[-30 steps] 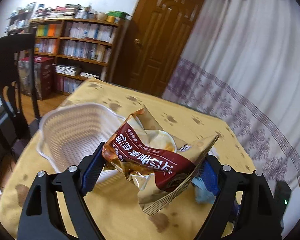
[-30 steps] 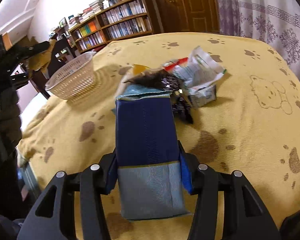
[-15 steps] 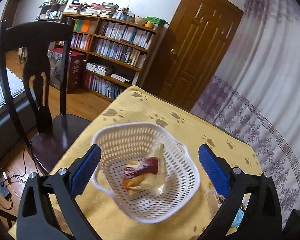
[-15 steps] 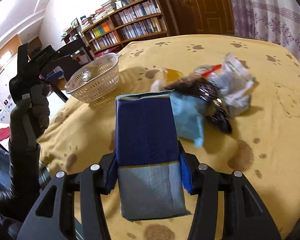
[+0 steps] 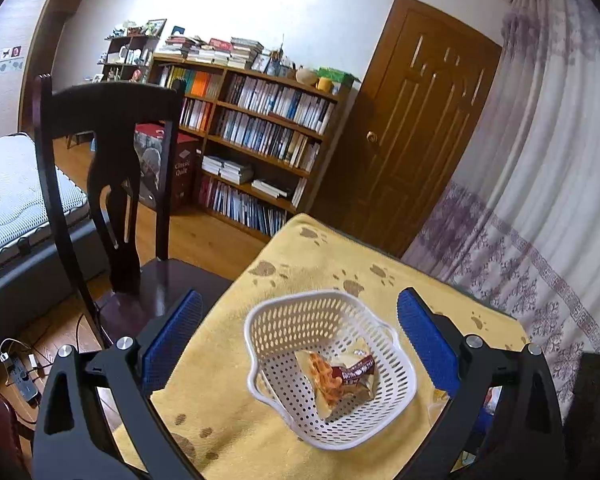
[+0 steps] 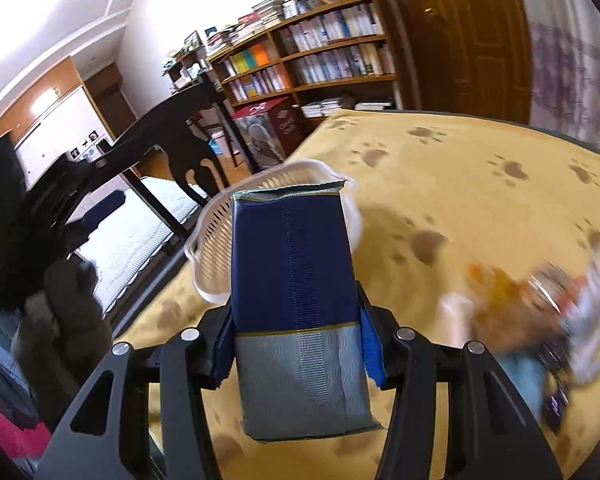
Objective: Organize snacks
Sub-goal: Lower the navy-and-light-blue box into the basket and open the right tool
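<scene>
Yellow paw-print tablecloth (image 5: 300,264) covers the table. The perforated white plastic basket (image 5: 300,322), near its left edge, holds a crinkly snack packet (image 5: 342,376). Remaining snacks (image 6: 540,300) blur together. Right gripper (image 6: 296,344) clamps a glossy blue packet (image 6: 296,280), half hiding the basket; left gripper (image 5: 300,344) gapes, empty.

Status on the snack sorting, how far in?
Done: one red-and-tan snack packet lies in the white perforated plastic basket; left gripper open above it. In hand: right gripper clamps a navy-and-grey foil pack. Left: blurred wrapper pile on the yellow paw-print tablecloth.
</scene>
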